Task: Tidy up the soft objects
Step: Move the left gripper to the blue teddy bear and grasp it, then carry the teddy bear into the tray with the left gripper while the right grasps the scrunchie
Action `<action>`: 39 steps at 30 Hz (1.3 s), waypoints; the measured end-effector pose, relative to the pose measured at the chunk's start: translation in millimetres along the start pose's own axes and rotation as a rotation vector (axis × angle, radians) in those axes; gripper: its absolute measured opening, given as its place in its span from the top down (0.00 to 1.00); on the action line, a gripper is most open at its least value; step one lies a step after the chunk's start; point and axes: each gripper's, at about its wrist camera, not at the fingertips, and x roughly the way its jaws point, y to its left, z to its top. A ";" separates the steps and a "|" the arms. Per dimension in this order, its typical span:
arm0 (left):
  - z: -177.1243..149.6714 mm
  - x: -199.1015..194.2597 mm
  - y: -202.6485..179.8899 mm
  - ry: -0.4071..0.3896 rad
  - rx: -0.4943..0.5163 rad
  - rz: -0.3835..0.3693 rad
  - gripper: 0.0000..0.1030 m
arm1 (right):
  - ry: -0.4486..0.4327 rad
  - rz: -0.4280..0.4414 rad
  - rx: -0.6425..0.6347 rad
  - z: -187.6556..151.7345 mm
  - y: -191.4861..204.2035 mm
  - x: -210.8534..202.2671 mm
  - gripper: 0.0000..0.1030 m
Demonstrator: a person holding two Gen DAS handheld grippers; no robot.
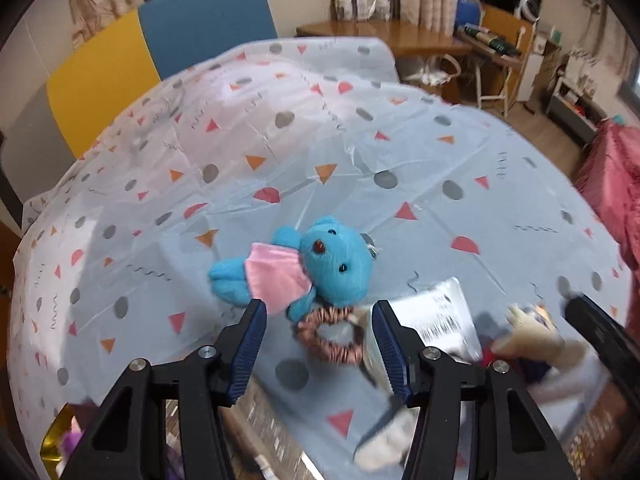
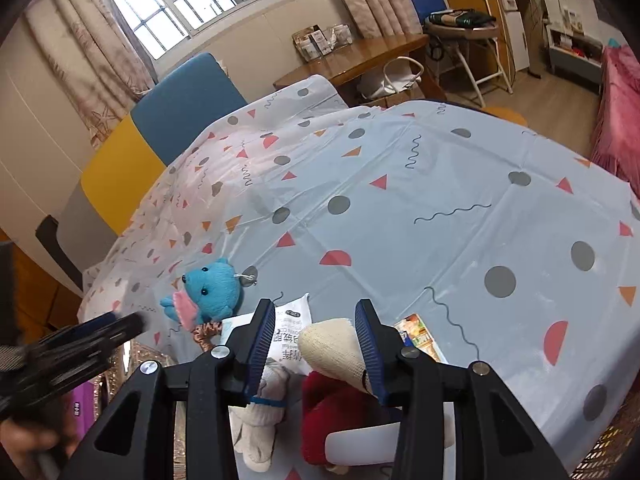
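A blue plush bear [image 1: 316,266] in a pink dress lies on the patterned tablecloth [image 1: 400,152], just beyond my left gripper [image 1: 318,330], which is open and empty above a pink scrunchie [image 1: 330,336]. The bear [image 2: 212,290] and scrunchie [image 2: 204,332] also show in the right wrist view. My right gripper [image 2: 310,340] is open, its jaws on either side of a beige fabric roll [image 2: 334,350] without closing on it. A red soft item [image 2: 328,412] and a white sock bundle [image 2: 260,416] lie below it.
A silver-white packet [image 1: 440,320] lies right of the scrunchie and also shows in the right wrist view [image 2: 288,336]. A printed card [image 2: 420,336] lies right of the right gripper. Yellow and blue chair backs [image 1: 160,52] stand behind the table. A pink blanket [image 1: 612,184] is at right.
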 end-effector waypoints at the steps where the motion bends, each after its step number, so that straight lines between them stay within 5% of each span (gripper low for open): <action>1: 1.1 5.7 -1.5 0.008 0.002 0.001 0.31 | 0.002 0.005 0.004 0.5 -0.3 0.1 0.59; 4: 13.4 28.6 -11.1 0.005 0.017 0.054 0.15 | 0.010 0.025 0.017 0.7 -2.3 0.8 0.57; 7: 24.3 52.9 -19.4 0.014 0.062 0.114 0.14 | 0.022 0.042 0.043 1.4 -5.8 2.7 0.54; 9: 28.3 70.3 -21.7 0.033 0.081 0.092 0.39 | 0.024 0.048 0.054 1.7 -7.8 3.1 0.54; 10: 28.9 77.4 -21.5 0.055 0.080 0.075 0.64 | 0.022 0.047 0.062 2.0 -9.1 3.1 0.54; 16: 27.4 59.7 -18.7 -0.032 0.052 0.033 0.76 | -0.019 0.040 0.162 6.7 -30.7 -2.3 0.54; 25: 34.0 -13.5 4.8 -0.182 -0.059 -0.064 0.76 | -0.031 0.029 0.210 9.3 -41.5 -2.5 0.54; 29: 31.5 -50.1 17.8 -0.240 -0.091 -0.088 0.76 | -0.016 0.062 0.111 7.1 -20.3 1.1 0.54; 39: 9.5 -111.6 61.9 -0.328 -0.168 -0.123 0.76 | 0.139 0.189 -0.575 -31.4 121.8 35.7 0.54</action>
